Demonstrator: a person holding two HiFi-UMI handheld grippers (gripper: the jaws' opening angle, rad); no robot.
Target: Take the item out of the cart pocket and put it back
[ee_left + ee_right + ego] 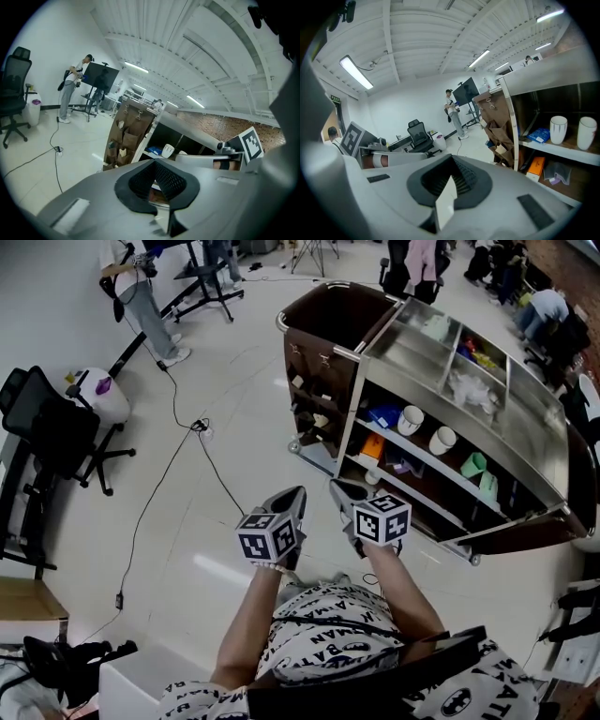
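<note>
A housekeeping cart [525,442] stands ahead, with brown fabric pockets [314,395] hanging on its left end; small pale packets poke out of them. Both grippers are held side by side in front of my body, a short way from the cart. The left gripper [291,498] is shut, and I see nothing between its jaws [157,183]. The right gripper [342,491] is shut on a flat white packet [446,206] that sticks out between its pads. The pockets [499,133] lie to the right in the right gripper view and at centre left [123,136] in the left gripper view.
Two white cups [411,418] [442,439] and coloured items sit on the cart shelves. A black office chair [56,432] and a white bin [98,395] stand at left. A cable [159,484] runs over the floor. A person [141,296] stands far left; others sit at back right.
</note>
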